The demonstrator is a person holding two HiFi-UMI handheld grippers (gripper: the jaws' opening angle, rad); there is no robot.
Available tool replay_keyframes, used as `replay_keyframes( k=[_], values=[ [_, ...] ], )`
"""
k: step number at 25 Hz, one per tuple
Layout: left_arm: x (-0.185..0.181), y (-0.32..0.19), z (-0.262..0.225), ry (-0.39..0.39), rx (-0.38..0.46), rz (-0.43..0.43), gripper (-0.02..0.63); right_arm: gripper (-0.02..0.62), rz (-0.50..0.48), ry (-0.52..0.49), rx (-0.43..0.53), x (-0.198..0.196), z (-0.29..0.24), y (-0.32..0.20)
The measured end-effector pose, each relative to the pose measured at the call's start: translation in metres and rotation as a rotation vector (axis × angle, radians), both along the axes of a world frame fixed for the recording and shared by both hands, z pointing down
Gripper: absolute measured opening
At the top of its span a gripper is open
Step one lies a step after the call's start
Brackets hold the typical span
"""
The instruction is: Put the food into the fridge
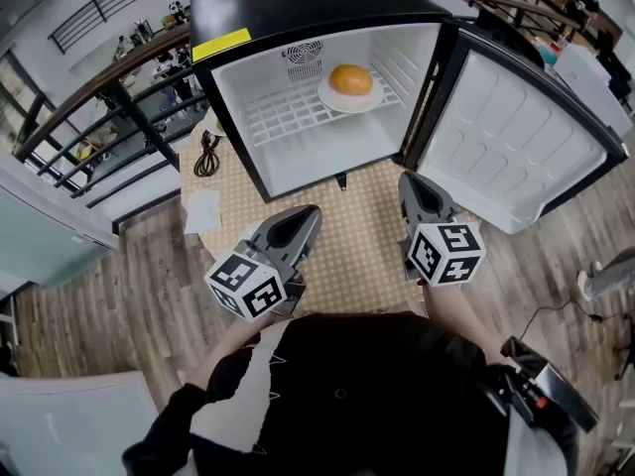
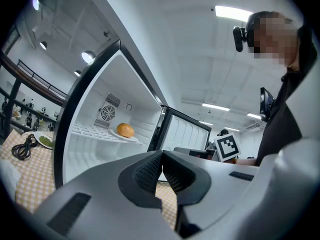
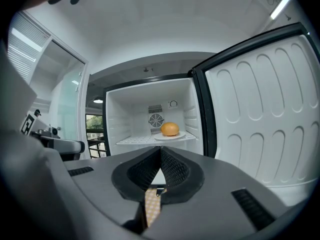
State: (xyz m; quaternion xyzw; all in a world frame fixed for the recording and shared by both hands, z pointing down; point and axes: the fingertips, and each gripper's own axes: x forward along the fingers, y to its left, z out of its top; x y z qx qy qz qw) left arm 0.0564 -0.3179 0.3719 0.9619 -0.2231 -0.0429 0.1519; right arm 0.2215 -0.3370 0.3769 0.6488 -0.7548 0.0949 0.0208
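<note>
In front of the fridge point(image 1: 308, 3), left gripper point(image 1: 301, 218) & right gripper point(image 1: 411, 186) are hovering empty, jaws together, since the bun point(image 1: 350, 79) is already sitting inside on a plate point(image 1: 331, 100).

head view: overhead, steeply down, fridge point(image 1: 298, 8) at 12 o'clock | left gripper view: low, from 7 o'clock | right gripper view: from 5 o'clock | shared: fridge interior, bun point(image 1: 350, 78)
</note>
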Motion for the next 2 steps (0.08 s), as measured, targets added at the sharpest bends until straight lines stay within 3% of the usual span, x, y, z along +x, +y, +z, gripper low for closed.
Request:
replay_keyframes(
  k=[2],
  values=[
    [-0.0008, -0.0011, 0.0013, 0.002, -0.003, -0.001, 0.012, 0.017, 0.001, 0.006, -0.001, -0.0003, 0.0008, -0.0013]
  ],
)
